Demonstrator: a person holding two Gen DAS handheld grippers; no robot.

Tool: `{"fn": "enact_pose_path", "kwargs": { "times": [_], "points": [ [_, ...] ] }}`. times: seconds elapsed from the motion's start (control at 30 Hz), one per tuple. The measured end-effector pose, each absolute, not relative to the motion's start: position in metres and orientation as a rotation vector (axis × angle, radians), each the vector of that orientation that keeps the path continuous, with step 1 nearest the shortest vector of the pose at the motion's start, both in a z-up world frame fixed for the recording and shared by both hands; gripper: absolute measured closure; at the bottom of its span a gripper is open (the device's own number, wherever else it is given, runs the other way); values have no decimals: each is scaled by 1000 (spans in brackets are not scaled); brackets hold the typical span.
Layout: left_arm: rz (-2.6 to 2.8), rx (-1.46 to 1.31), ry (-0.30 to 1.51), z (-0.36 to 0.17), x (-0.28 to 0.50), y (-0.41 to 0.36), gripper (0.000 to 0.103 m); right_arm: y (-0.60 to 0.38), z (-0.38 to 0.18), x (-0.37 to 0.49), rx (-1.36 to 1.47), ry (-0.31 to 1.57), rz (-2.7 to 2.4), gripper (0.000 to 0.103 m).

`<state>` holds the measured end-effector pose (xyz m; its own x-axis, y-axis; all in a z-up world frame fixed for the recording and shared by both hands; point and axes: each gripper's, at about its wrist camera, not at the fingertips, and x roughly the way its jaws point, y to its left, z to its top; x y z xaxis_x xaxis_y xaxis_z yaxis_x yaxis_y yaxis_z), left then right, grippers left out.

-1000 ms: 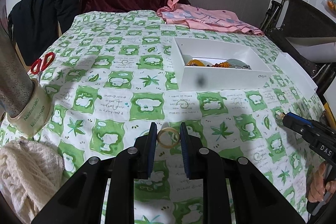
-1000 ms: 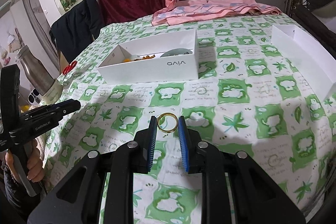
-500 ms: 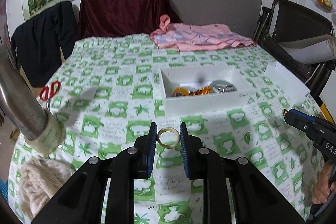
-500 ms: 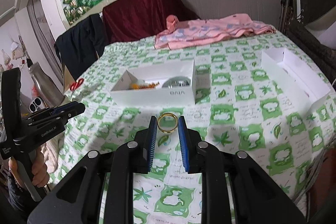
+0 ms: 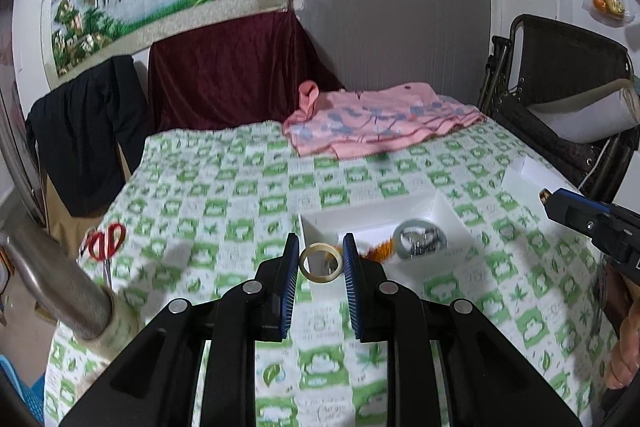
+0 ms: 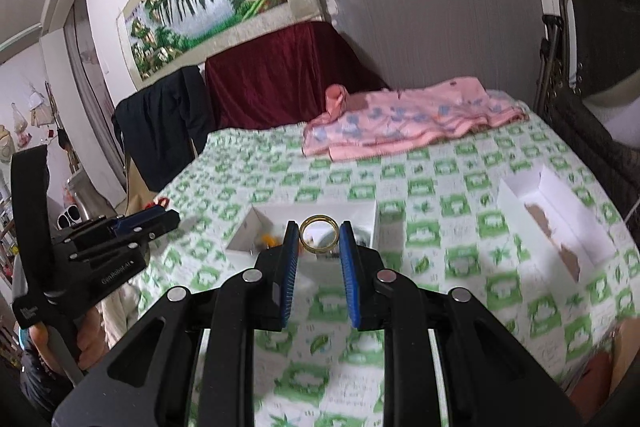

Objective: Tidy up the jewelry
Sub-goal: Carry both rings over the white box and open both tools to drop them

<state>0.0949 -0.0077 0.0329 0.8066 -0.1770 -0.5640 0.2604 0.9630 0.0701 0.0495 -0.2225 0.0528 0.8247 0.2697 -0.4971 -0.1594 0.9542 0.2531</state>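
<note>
My left gripper is shut on a pale cream ring, held above the green-and-white tablecloth. My right gripper is shut on a gold ring, also lifted off the cloth. Beyond both sits a white open box, seen in the right wrist view as the white box, holding orange beads and a grey-green bangle. The right gripper shows at the right edge of the left wrist view; the left gripper shows at the left of the right wrist view.
A second white box lid lies at the table's right. Red scissors lie at the left, near a steel bottle. A pink garment lies at the far end. A folding chair stands on the right.
Both grippers have risen from the cloth with their rings held; the views tilted up, so the box now sits lower and the wall pictures show.
</note>
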Motion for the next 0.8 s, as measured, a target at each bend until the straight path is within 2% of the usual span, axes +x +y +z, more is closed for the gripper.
{"fn": "enact_pose_path", "kwargs": {
  "times": [0.4, 0.8],
  "points": [
    [-230, 122, 558, 44, 151, -28, 81, -217, 68, 115, 247, 519, 250, 83],
    [-217, 114, 651, -9, 199, -34, 81, -221, -1, 165, 279, 656, 216, 83]
  ]
}}
